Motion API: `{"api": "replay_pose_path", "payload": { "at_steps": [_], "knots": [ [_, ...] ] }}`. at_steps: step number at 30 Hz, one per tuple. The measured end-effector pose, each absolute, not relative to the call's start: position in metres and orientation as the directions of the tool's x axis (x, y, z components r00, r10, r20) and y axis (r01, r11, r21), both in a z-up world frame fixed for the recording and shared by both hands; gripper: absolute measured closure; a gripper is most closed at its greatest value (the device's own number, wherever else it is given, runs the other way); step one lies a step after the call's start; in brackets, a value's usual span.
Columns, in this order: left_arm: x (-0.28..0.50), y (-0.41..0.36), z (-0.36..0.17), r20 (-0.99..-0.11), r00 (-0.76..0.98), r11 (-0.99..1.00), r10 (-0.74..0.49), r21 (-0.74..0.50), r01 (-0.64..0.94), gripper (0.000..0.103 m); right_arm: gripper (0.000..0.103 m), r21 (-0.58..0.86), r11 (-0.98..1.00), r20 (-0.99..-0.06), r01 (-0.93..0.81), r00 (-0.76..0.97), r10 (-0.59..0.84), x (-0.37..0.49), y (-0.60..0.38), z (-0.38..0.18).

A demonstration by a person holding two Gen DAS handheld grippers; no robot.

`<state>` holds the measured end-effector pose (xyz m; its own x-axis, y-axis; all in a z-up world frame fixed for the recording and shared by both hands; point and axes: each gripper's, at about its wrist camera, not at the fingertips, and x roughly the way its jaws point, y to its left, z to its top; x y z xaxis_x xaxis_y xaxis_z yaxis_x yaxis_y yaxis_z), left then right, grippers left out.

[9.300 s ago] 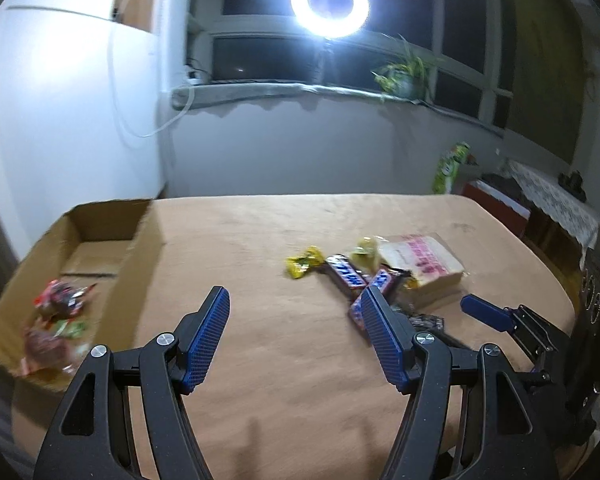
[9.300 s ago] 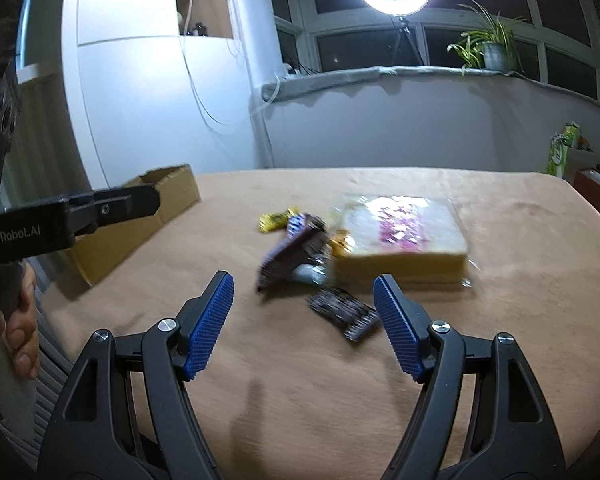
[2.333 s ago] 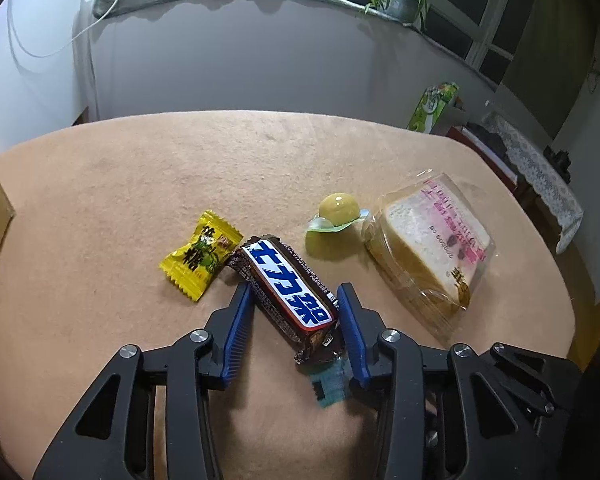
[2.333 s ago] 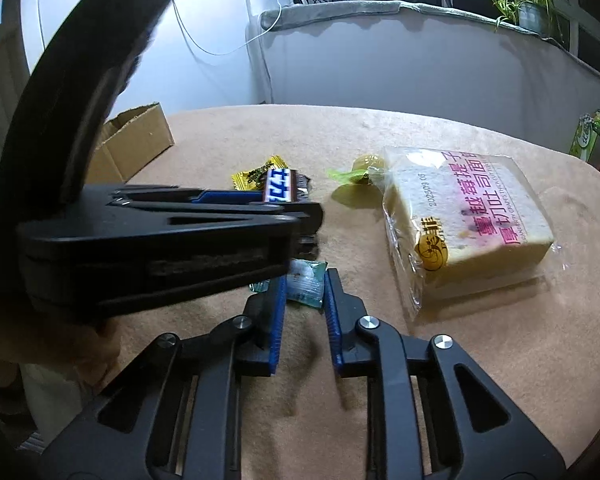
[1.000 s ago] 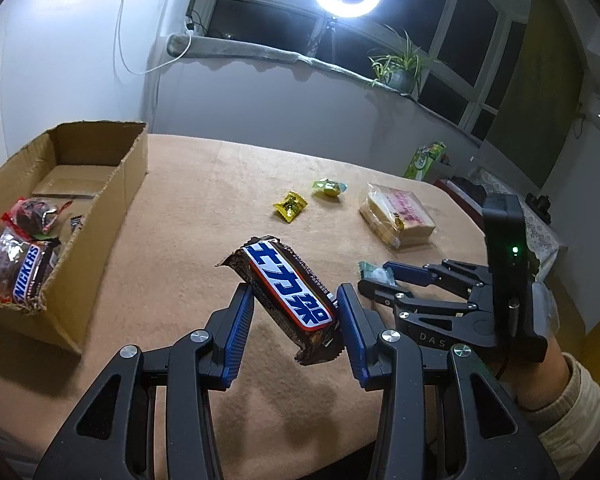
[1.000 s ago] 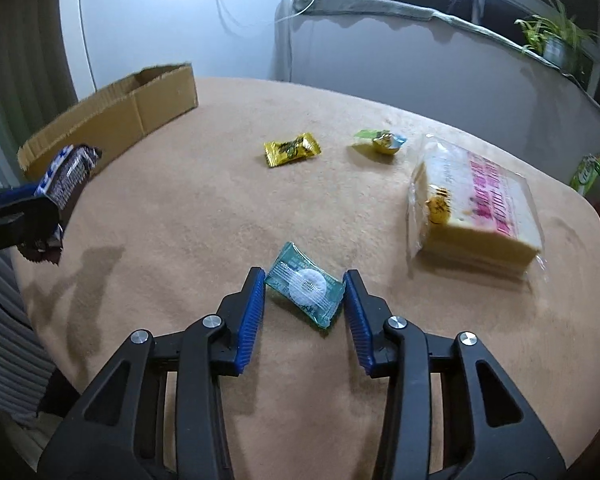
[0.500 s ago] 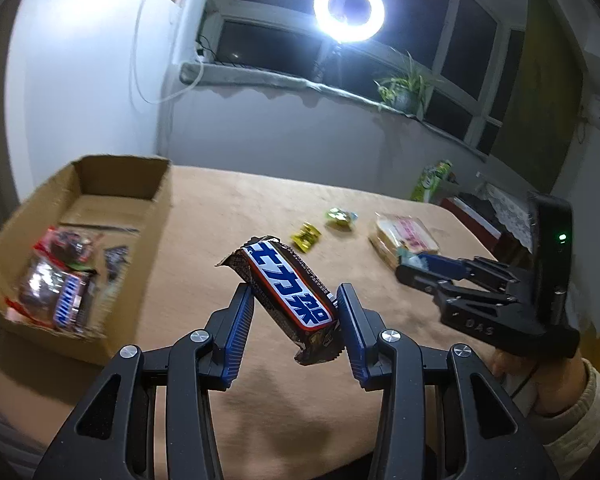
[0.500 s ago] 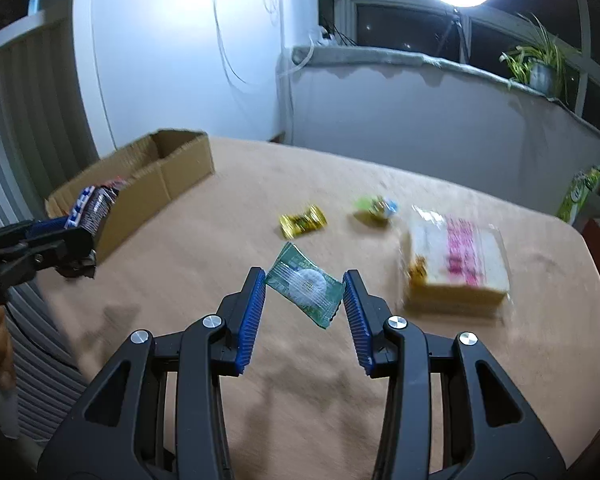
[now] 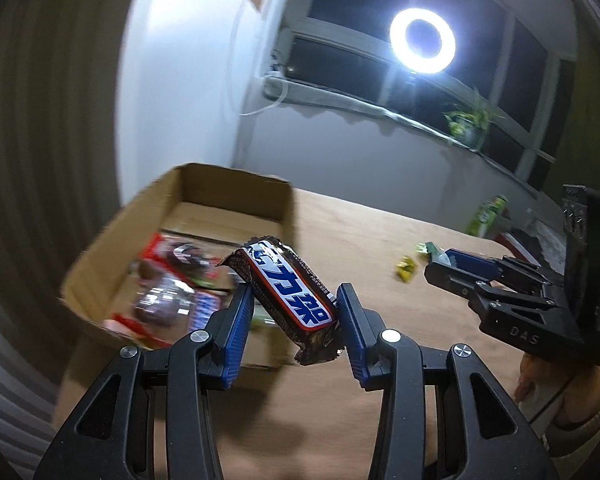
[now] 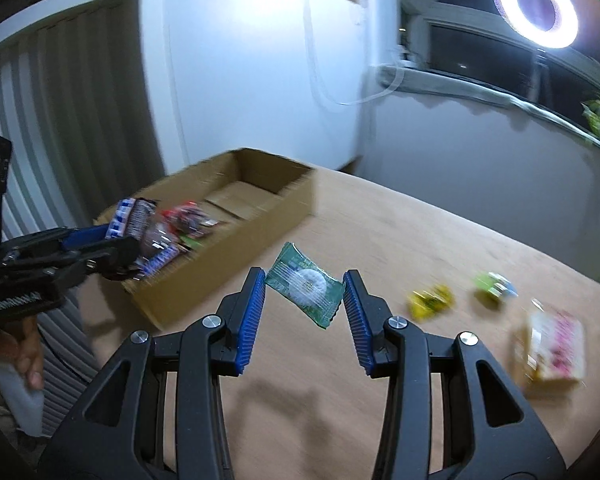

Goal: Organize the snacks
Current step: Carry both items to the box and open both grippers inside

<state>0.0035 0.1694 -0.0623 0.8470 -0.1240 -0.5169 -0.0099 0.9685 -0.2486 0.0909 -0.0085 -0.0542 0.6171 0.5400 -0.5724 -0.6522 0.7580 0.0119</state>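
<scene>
My left gripper point(image 9: 296, 312) is shut on a brown chocolate bar point(image 9: 286, 294) with a blue and white label, held in the air just in front of the open cardboard box point(image 9: 204, 188). Several wrapped snacks point(image 9: 168, 296) lie blurred inside the box. My right gripper point(image 10: 305, 292) is shut on a small green candy packet point(image 10: 304, 283), above the table to the right of the box point(image 10: 268, 168). In the right wrist view the left gripper point(image 10: 96, 246) hangs over the box's near end with the bar point(image 10: 130, 218). The right gripper point(image 9: 456, 266) also shows in the left wrist view.
On the tan table point(image 10: 420, 232) remain a yellow candy point(image 10: 430, 300), a green-wrapped sweet point(image 10: 492, 286) and a bagged slice of bread point(image 10: 552, 354) at the right. A white wall and a ribbed radiator point(image 10: 72, 92) stand behind the box. A ring light point(image 9: 422, 44) glares by the window.
Both grippers have swung left toward the cardboard box with their snacks still held. The box now looms larger and nearer, and the loose snacks have slid to the right of view.
</scene>
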Motion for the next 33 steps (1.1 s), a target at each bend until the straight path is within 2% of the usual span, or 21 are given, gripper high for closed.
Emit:
{"api": "replay_pose_path", "payload": {
  "at_steps": [11, 13, 14, 15, 16, 17, 33],
  "knots": [
    [0.022, 0.207, -0.074, -0.54, 0.838, 0.967, -0.077, -0.245, -0.069, 0.061, 0.06, 0.001, 0.649, -0.53, -0.76, 0.551, 0.645, 0.117, 0.098, -0.038],
    [0.028, 0.212, -0.078, -0.556, 0.828, 0.967, -0.07, -0.241, -0.08, 0.06, 0.052, 0.007, 0.632, -0.542, -0.775, 0.528, 0.654, 0.122, 0.111, -0.041],
    [0.028, 0.213, -0.079, -0.563, 0.824, 0.968, -0.059, -0.233, -0.09, 0.055, 0.05, 0.004, 0.635, -0.545, -0.773, 0.53, 0.649, 0.123, 0.114, -0.043],
    [0.029, 0.215, -0.08, -0.568, 0.822, 0.969, -0.046, -0.225, -0.102, 0.045, 0.047, 0.006, 0.641, -0.536, -0.768, 0.539, 0.65, 0.122, 0.112, -0.045],
    [0.025, 0.216, -0.081, -0.569, 0.821, 0.969, -0.031, -0.219, -0.116, 0.04, 0.042, 0.013, 0.644, -0.53, -0.765, 0.541, 0.653, 0.12, 0.108, -0.047],
    [0.022, 0.217, -0.081, -0.568, 0.823, 0.968, -0.026, -0.221, -0.122, 0.035, 0.041, 0.022, 0.65, -0.53, -0.759, 0.542, 0.651, 0.12, 0.103, -0.05],
    [0.0, 0.206, -0.066, -0.54, 0.842, 0.96, -0.008, -0.24, -0.144, 0.034, 0.041, 0.073, 0.703, -0.535, -0.708, 0.567, 0.626, 0.097, 0.048, -0.065]
  ]
}}
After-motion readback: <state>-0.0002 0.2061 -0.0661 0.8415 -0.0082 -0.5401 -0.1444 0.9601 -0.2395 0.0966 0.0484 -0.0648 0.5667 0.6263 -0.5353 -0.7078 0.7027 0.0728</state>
